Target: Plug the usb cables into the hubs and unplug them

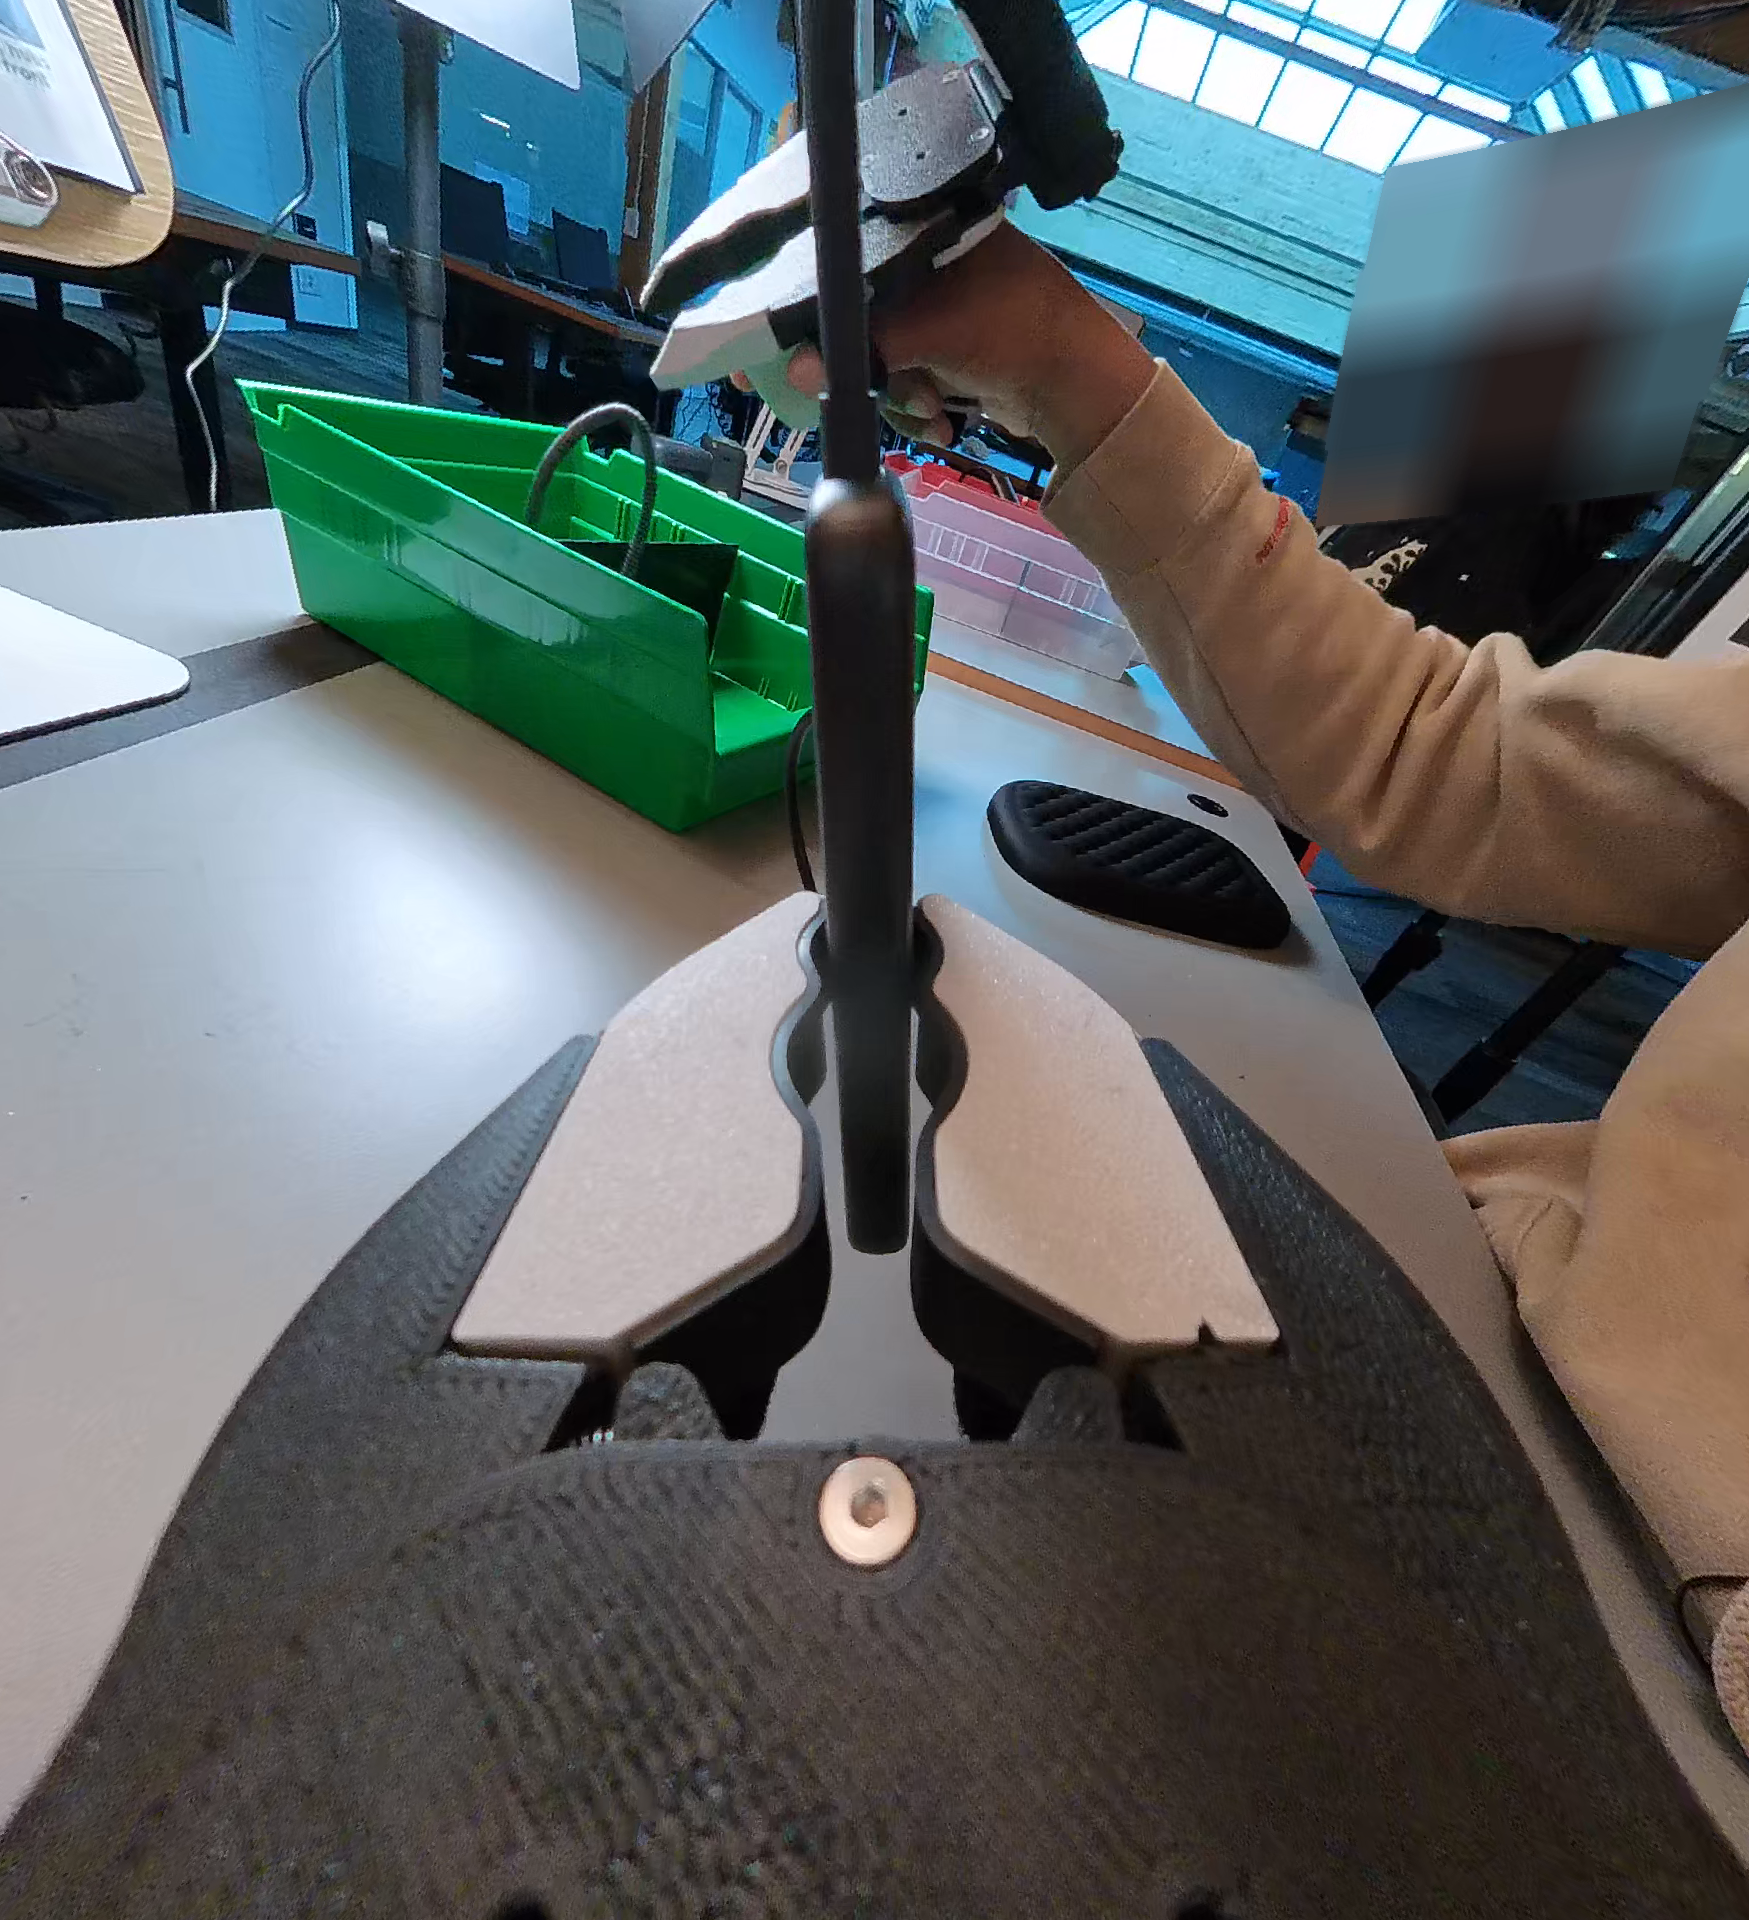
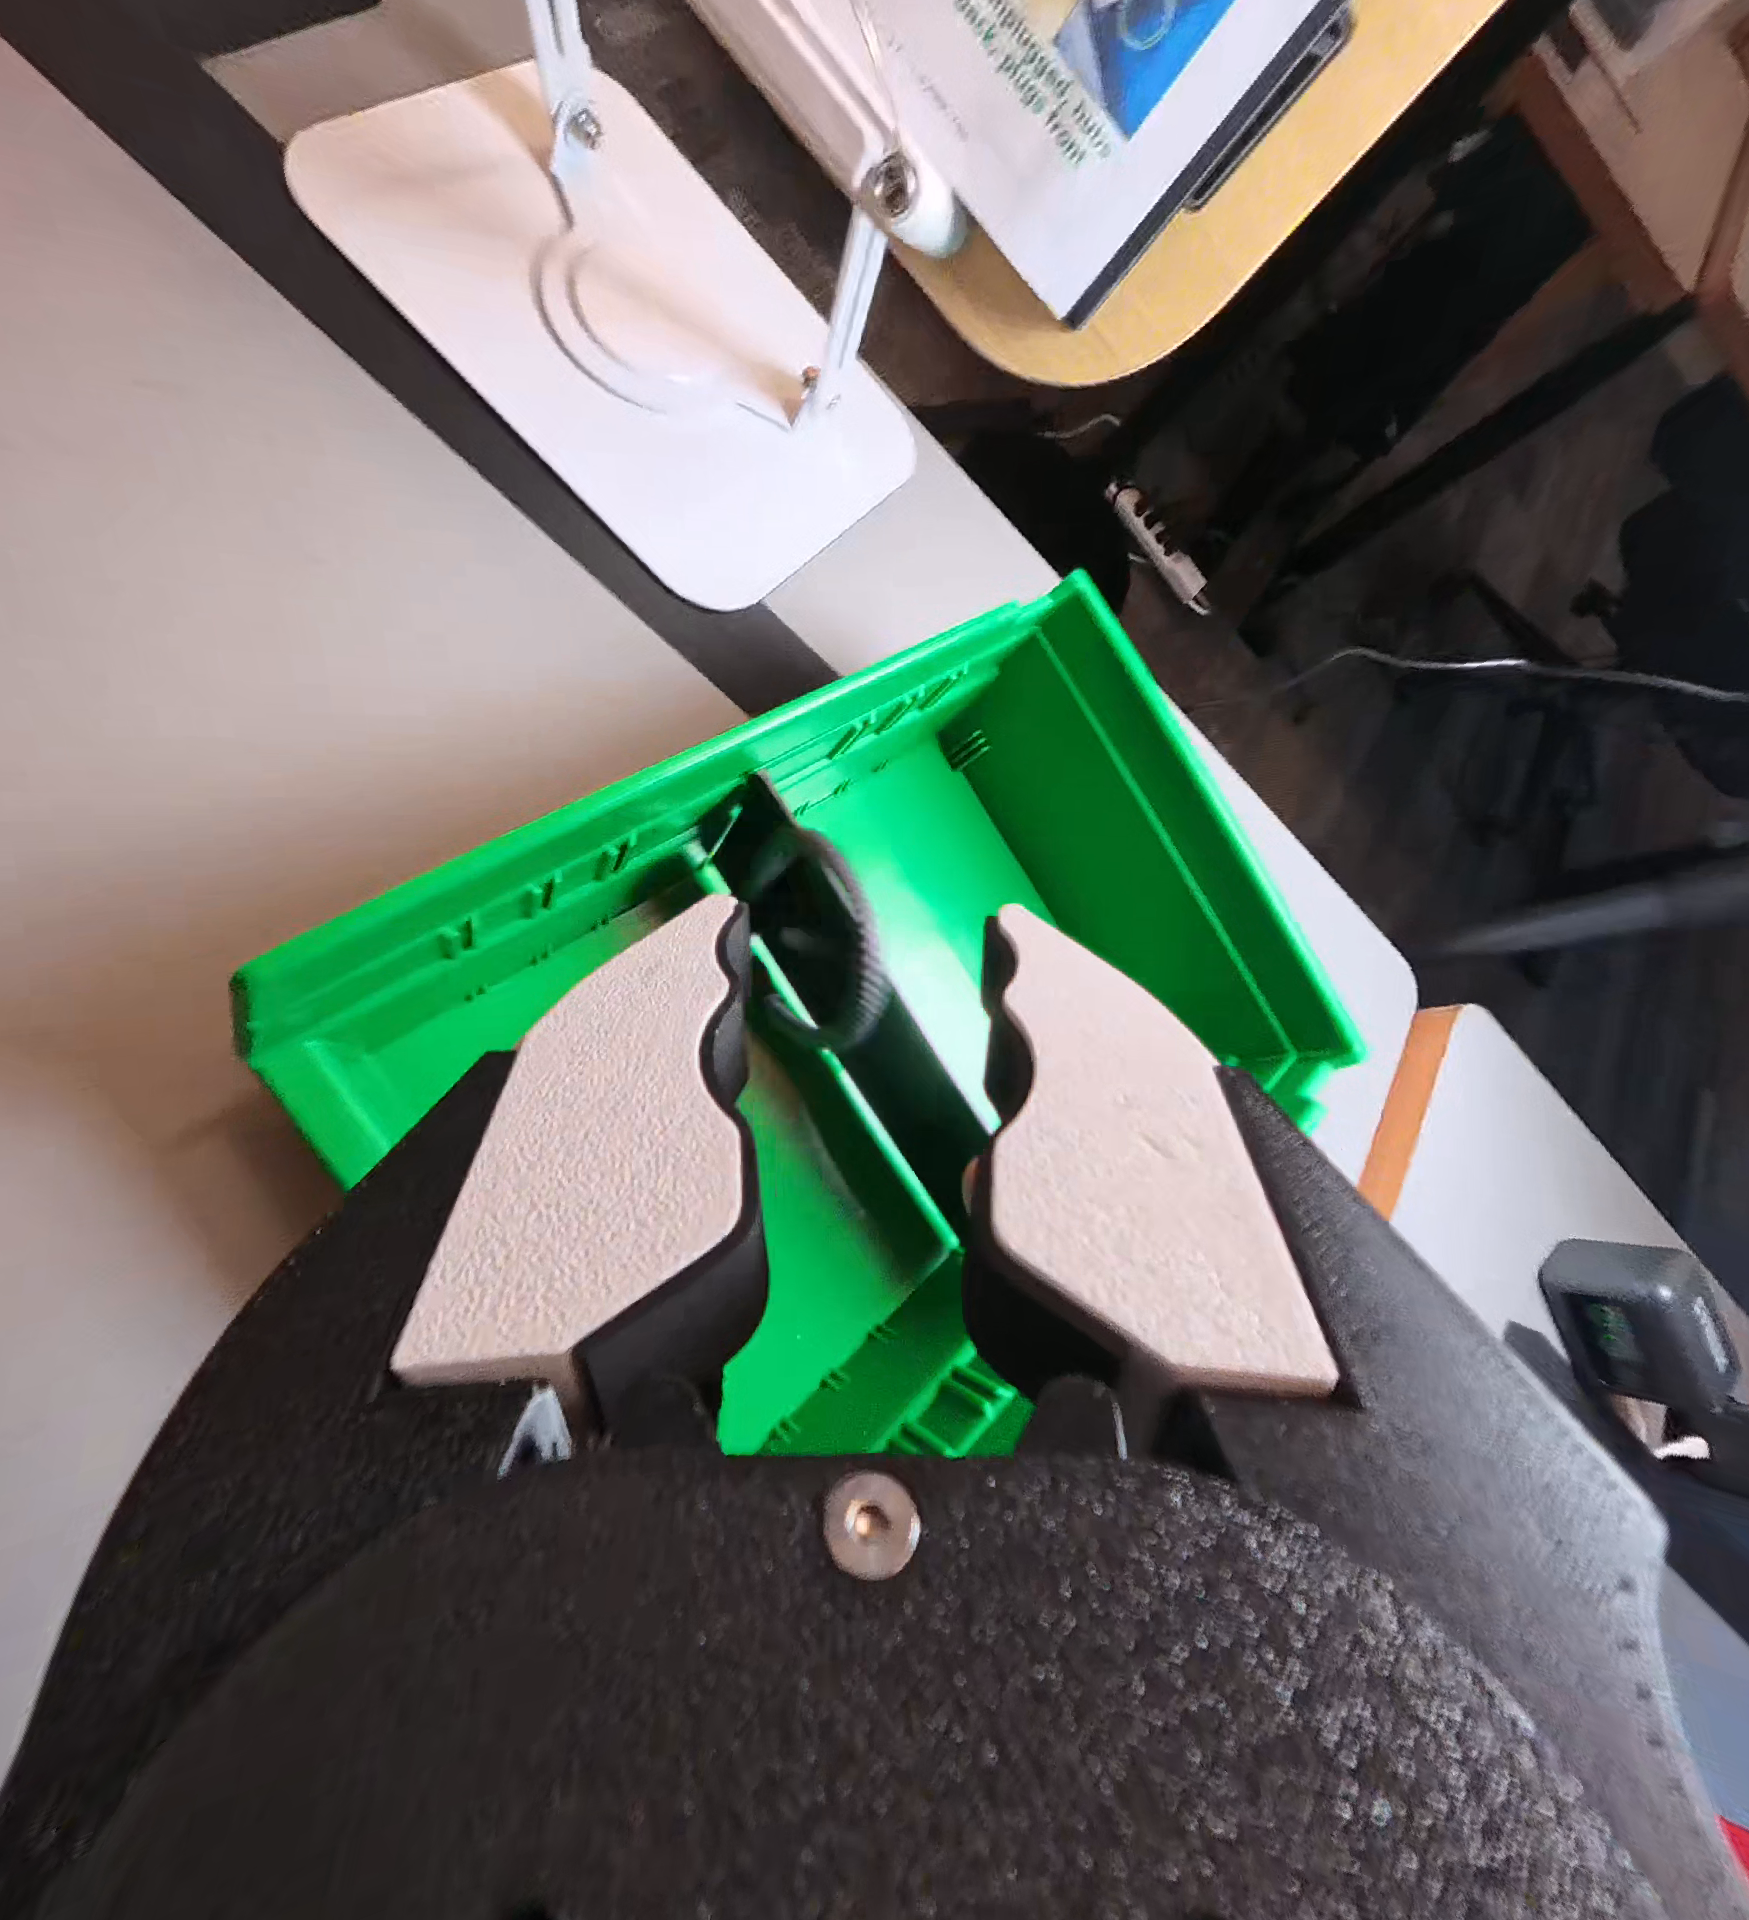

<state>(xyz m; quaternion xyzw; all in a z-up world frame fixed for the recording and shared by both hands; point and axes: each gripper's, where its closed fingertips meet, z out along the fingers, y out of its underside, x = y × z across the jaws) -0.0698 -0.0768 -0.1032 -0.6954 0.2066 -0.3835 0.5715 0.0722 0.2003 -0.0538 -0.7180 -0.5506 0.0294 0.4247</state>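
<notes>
My left tool (image 1: 868,940) grips a slim dark hub (image 1: 857,727), cable rising upward. My right tool (image 2: 865,961) hangs agape over the green bin (image 2: 1140,831).

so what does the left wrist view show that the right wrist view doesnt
Only the left wrist view: the left tool shut on a dark hub, its cable running up past the right tool, a black ribbed pad. Only the right wrist view: the right tool open over the bin, a white lamp base. Both: green bin, grey table.
</notes>
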